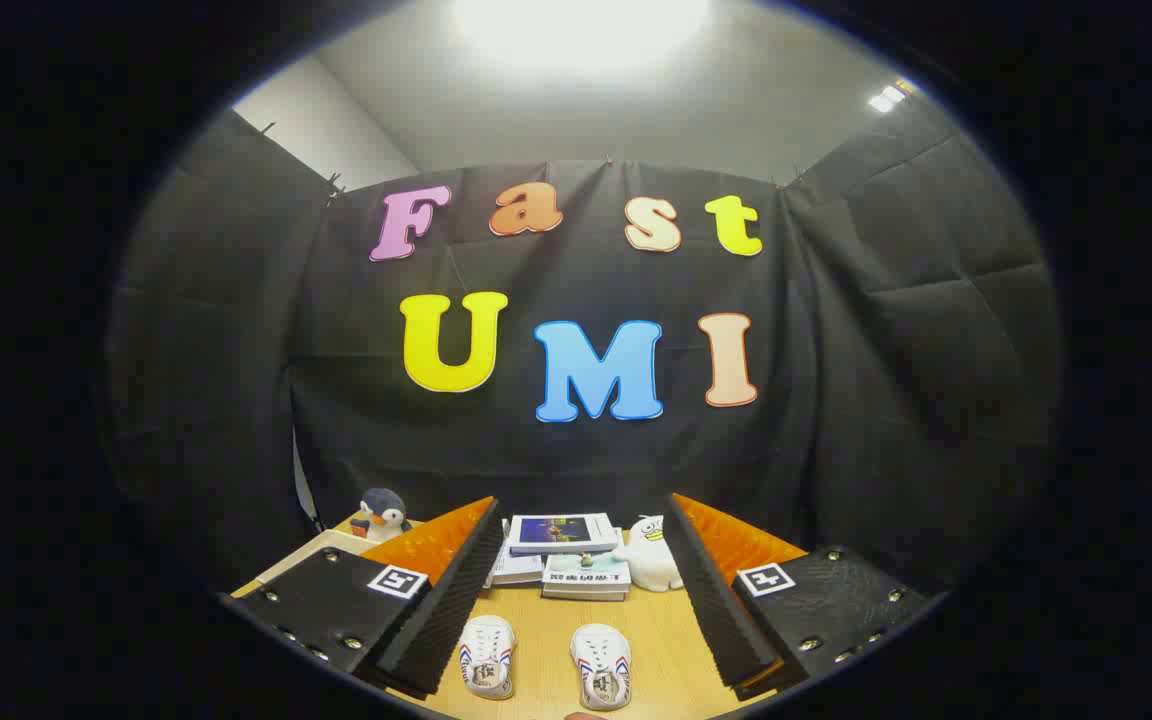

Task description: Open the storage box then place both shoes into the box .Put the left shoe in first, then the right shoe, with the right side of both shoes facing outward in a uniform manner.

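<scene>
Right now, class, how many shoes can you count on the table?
2. One shoe lies just inside the gripper's left finger; the other shoe lies beside it, midway between the open fingers. Both sit nearer than the stacked books. Others may be hidden.

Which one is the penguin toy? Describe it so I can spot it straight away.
Start at the light wooden table and the stack of books at its far edge. Off to one side of the books, beyond one finger of the open hand-held gripper, sits the small dark grey penguin plush toy. The white duck plush toy beside the books is pale; the penguin is dark.
</scene>
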